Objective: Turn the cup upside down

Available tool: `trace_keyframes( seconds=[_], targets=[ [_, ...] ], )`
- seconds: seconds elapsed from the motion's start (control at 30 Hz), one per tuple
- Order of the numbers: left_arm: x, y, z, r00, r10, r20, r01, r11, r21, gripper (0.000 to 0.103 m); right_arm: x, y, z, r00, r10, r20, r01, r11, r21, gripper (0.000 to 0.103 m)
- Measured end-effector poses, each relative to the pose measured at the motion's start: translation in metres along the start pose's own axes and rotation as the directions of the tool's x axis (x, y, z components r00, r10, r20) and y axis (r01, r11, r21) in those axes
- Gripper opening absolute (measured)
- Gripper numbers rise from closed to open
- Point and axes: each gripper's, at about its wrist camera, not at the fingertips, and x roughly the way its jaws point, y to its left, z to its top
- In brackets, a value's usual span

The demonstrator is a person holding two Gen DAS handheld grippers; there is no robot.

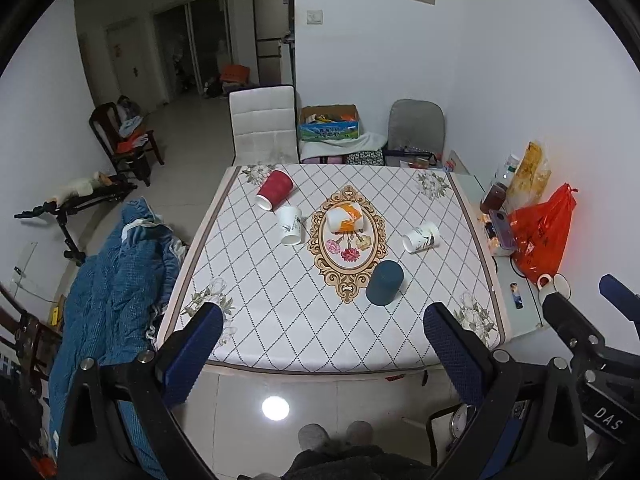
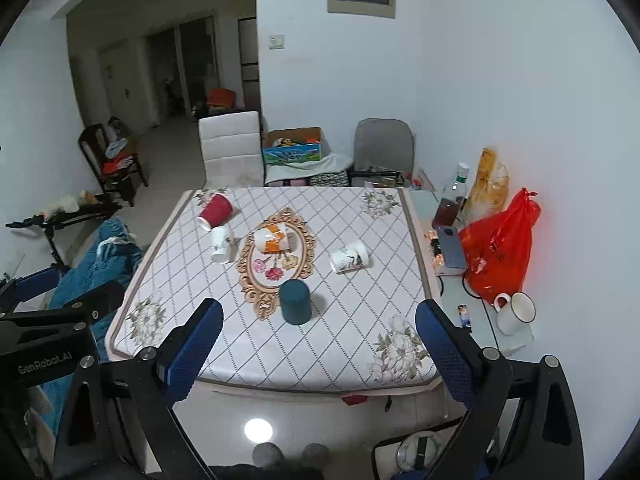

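One teal cup [image 1: 384, 282] stood mouth-down on the table [image 1: 256, 304], at twelve o'clock beyond both spread, empty grippers: left gripper [image 1: 322, 320], right gripper [image 2: 318, 316].

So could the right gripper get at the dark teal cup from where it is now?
Probably yes: the right gripper is open and empty, the dark teal cup stands nearest the table's near edge, and no other cup lies between.

A white tablecloth [image 1: 280, 300] with dark diamond lattice carries a red cup [image 1: 275, 189], a teal cup [image 1: 384, 282], an orange-and-white cup [image 1: 345, 219]; gripper pads [image 2: 191, 350] are blue.
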Motion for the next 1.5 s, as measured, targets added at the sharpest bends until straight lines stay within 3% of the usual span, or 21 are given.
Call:
trace_keyframes(
  seconds=[0.77,1.5],
  targets=[
    [-0.001,-0.003,-0.022,0.997,0.041,-0.060,-0.043,0.998,-0.041,0.103,0.010,-0.018,-0.012,0.998,0.000,-0.060,0.000,1.000,-0.008,0.100],
    [-0.002,-0.004,-0.022,0.997,0.057,-0.055,-0.059,0.998,-0.039,0.103,0.021,-0.025,-0.017,0.996,0.004,-0.094,-0.001,1.000,0.031,0.100]
  ],
)
